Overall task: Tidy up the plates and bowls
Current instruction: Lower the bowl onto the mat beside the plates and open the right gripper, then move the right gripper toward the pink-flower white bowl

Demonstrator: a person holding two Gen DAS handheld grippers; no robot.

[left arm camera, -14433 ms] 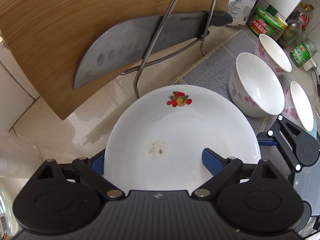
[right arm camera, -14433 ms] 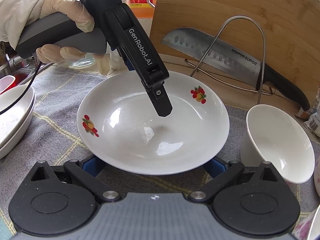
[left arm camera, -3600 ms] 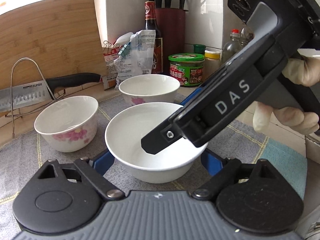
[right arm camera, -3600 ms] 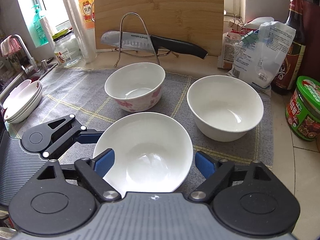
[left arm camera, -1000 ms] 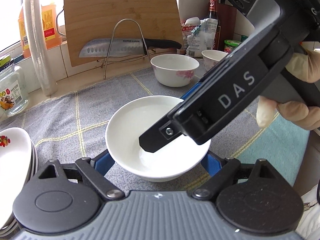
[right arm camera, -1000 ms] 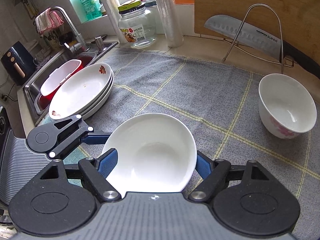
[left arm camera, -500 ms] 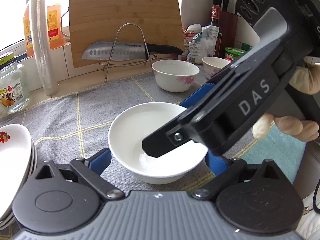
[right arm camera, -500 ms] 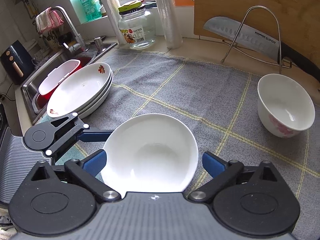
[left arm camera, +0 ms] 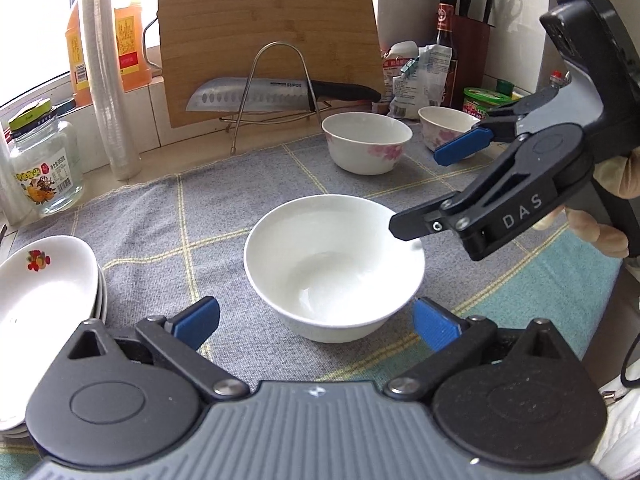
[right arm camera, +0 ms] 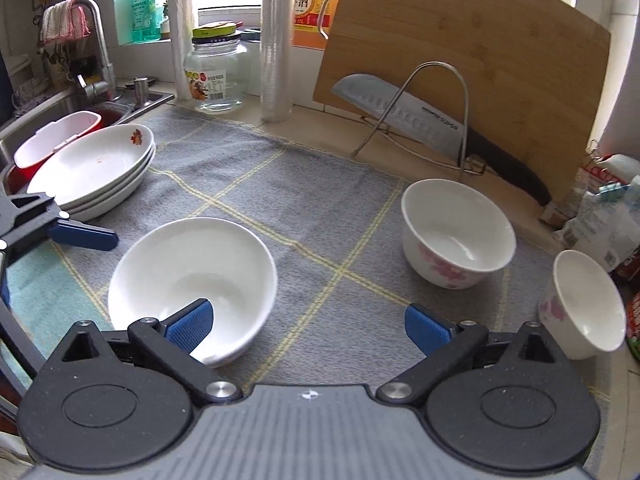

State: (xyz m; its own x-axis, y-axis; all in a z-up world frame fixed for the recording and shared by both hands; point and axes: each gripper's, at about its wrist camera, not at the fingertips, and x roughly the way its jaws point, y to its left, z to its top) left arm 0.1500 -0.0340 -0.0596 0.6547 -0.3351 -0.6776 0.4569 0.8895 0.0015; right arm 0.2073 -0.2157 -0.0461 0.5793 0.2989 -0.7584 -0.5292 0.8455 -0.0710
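A plain white bowl stands on the grey cloth. It lies between the jaws of my left gripper, which are opening, and the blue pads stand clear of its sides. My right gripper hangs open off the bowl's right rim. In the right wrist view that gripper has the plain bowl at its left pad and only cloth in the gap. Two floral bowls stand further right. Stacked fruit-print plates sit at the left.
A wire rack with a knife stands before a leaning cutting board. A glass jar and a plastic roll are at the back. The sink with a red basin lies far left, bottles and bags at back right.
Both grippers have opened and let go of the plain white bowl, which now rests on the cloth. My right gripper has swung rightward off the bowl, toward the floral bowls.
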